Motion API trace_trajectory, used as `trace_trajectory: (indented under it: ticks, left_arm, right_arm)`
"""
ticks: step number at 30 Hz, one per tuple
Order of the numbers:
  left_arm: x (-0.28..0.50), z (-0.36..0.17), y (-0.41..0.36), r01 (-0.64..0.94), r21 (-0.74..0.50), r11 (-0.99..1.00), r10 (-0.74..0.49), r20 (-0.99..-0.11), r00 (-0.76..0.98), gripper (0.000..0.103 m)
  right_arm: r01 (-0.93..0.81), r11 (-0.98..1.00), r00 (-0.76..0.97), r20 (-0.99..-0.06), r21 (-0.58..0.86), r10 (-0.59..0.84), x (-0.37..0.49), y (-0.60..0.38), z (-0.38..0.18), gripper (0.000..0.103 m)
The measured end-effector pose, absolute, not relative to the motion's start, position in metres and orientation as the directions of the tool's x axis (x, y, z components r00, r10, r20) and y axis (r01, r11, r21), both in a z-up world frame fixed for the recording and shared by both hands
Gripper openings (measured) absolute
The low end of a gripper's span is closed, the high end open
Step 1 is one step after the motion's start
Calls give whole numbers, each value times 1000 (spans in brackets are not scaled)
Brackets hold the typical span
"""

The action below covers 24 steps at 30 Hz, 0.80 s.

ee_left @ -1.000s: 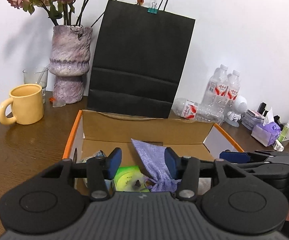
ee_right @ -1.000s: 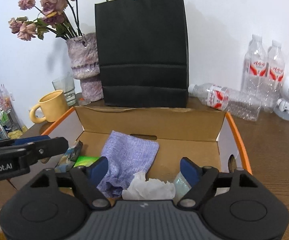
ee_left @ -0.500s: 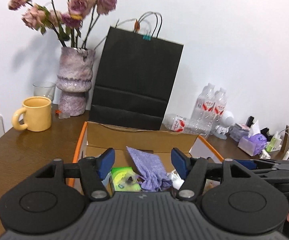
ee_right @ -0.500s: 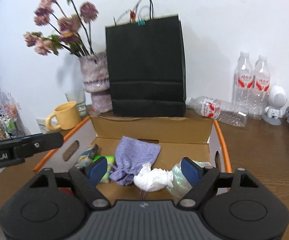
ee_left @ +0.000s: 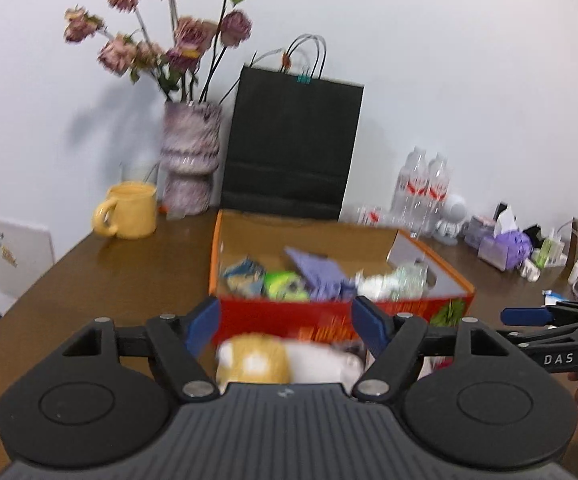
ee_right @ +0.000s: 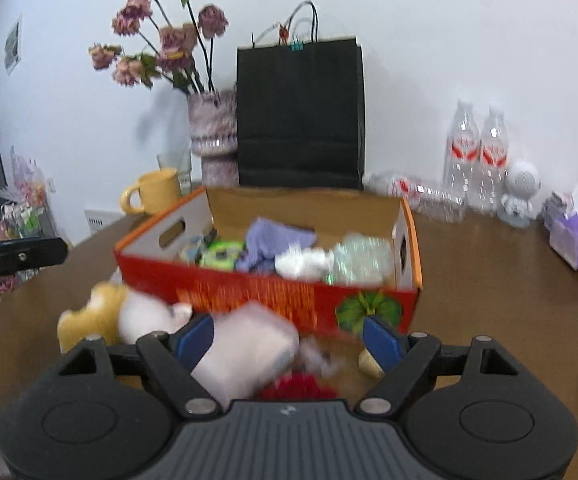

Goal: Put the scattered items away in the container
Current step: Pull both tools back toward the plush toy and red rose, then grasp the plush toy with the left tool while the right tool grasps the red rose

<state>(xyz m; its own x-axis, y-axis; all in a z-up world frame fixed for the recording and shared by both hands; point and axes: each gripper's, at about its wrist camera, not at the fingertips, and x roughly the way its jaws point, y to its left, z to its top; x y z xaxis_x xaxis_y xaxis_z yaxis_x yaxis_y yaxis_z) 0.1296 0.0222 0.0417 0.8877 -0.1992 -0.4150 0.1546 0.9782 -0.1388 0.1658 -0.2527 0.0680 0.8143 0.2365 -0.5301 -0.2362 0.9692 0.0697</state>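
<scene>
We've got both grippers empty in front of the red-and-orange box (ee_right: 273, 292), so let's size up what's left on the table, left to right. First the plush toy (ee_right: 101, 312) — yellow and white, lying near the box's front left corner. It looks soft and light, so we'd pinch it across the fat body, where it gives and won't slip. The left gripper (ee_left: 285, 326) frames it, jaws having just been opening and now wide, nothing pressed between them. Next, a pale pink packet (ee_right: 245, 350), just in front of the box wall; it looks squashy, so we'd take it across its short side. The right gripper (ee_right: 289, 340) stands wide around it, pads not touching. Below it something red (ee_right: 297, 386) — too blurred to name. Last, a small tan piece (ee_right: 369, 360) by the right pad: small, probably light, needing a narrow, careful pinch.
</scene>
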Motion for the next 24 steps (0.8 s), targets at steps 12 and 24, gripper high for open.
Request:
trace_trajectory:
  ticks: [12, 24]
  left_arm:
    - [112, -2, 26, 96, -116, 989, -143, -521, 842, 74]
    - [147, -15, 17, 83, -90, 992, -119, -564, 817, 74]
  right_arm:
    - [-220, 974, 786, -581, 55, 211, 138, -260, 17, 81]
    - [-212, 977, 775, -607, 17, 178, 163, -247, 8, 78]
